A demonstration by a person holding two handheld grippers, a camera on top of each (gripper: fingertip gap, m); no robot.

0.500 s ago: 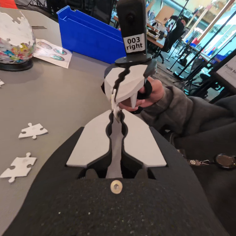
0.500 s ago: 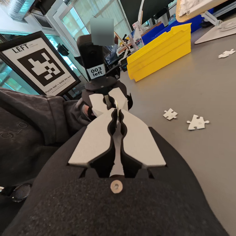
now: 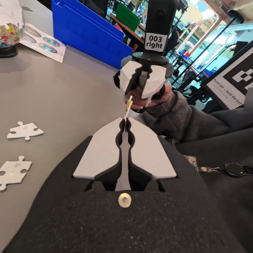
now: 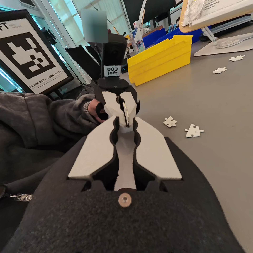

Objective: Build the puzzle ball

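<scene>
My left gripper (image 3: 125,120) is shut on a puzzle piece (image 3: 128,106), held edge-on and pointing up from its tips. The piece has a white back and a coloured face. My right gripper (image 4: 126,120) is open, its fingers standing apart on either side of the piece (image 4: 125,111) without pinching it. In the left wrist view the right gripper (image 3: 136,102) faces mine with its jaws spread. In the right wrist view the left gripper (image 4: 126,125) faces mine, closed on the piece. The partly built puzzle ball (image 3: 8,30) stands on a black base at the far left.
Loose white pieces lie on the grey table (image 3: 25,130) (image 3: 13,172) (image 4: 169,121) (image 4: 193,130) (image 4: 219,70). A blue bin (image 3: 84,31) and a printed sheet (image 3: 43,42) are behind. A yellow bin (image 4: 158,60) stands at the back. The person's sleeves are close. Left and right tips are no more than a few centimetres apart.
The right gripper was shut on the piece together with the left; it has opened. The left gripper alone holds the piece now.
</scene>
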